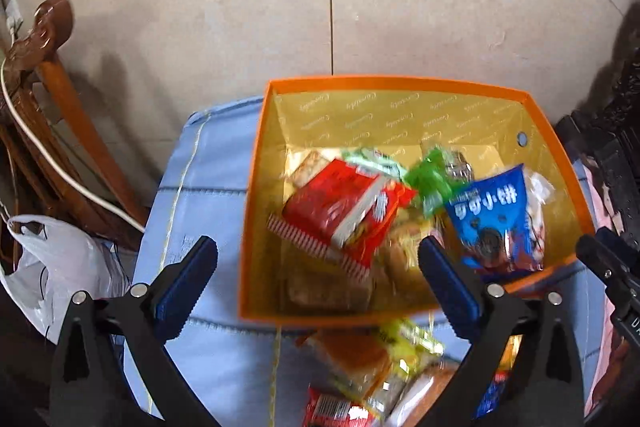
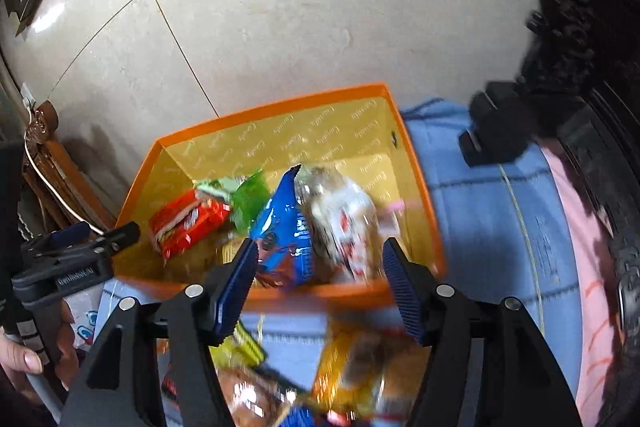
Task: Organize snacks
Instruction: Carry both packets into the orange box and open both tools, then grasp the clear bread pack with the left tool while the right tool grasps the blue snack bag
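An orange box [image 1: 256,187] with a gold lining stands on a blue quilted cloth [image 1: 208,195]; it also shows in the right wrist view [image 2: 280,107]. Inside lie a red packet [image 1: 344,215], a green packet [image 1: 430,183], a blue cookie packet [image 1: 496,219] and a clear bread packet [image 2: 340,215]. My left gripper [image 1: 316,267] is open and empty over the box's near left part. My right gripper [image 2: 320,287] is open and empty at the box's near rim. Loose snack packets [image 1: 380,359] lie on the cloth in front of the box; they also show blurred in the right wrist view [image 2: 352,367].
A carved wooden chair [image 1: 52,75] with a white cable stands at the left, with a white plastic bag [image 1: 60,267] beside it. Dark carved furniture [image 2: 580,27] and a pink cloth [image 2: 588,267] are at the right. A black object [image 2: 496,131] rests on the cloth. Beige tiled floor lies beyond.
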A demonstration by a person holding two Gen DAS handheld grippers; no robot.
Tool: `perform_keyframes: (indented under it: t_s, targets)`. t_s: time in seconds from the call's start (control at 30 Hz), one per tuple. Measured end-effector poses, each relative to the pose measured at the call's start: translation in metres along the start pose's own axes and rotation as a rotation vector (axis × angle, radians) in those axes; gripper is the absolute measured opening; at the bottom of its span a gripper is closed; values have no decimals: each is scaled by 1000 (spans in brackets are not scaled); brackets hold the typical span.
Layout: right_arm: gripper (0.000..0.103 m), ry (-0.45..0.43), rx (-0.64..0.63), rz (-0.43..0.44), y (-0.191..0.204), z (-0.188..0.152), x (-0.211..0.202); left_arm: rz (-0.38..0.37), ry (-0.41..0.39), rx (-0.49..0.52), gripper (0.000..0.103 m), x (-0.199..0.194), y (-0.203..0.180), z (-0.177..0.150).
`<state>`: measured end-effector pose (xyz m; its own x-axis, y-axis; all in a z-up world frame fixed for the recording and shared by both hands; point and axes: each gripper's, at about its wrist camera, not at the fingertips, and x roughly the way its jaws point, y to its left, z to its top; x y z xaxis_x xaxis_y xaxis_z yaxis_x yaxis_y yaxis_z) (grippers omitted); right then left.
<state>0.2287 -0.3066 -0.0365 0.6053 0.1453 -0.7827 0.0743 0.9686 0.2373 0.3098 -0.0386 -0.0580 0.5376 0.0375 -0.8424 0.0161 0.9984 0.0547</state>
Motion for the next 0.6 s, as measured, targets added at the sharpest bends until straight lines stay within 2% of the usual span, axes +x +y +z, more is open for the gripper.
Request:
perform_keyframes:
  t_s: [0.2,0.4,0.53,0.6]
  targets:
    - [78,63,47,-27,-19,-55,-28,-9,35,6,99,-23,8,-48]
    - [79,172,14,-48,-19,-123,-35,-47,164,21,99,-25,7,-126]
    - [79,221,-32,-46,-6,-150,-28,-36,253,0,99,-19,11,-181]
    - [79,237,-49,-44,1,-156,-23,-34,289,-22,99,-16,18,-198]
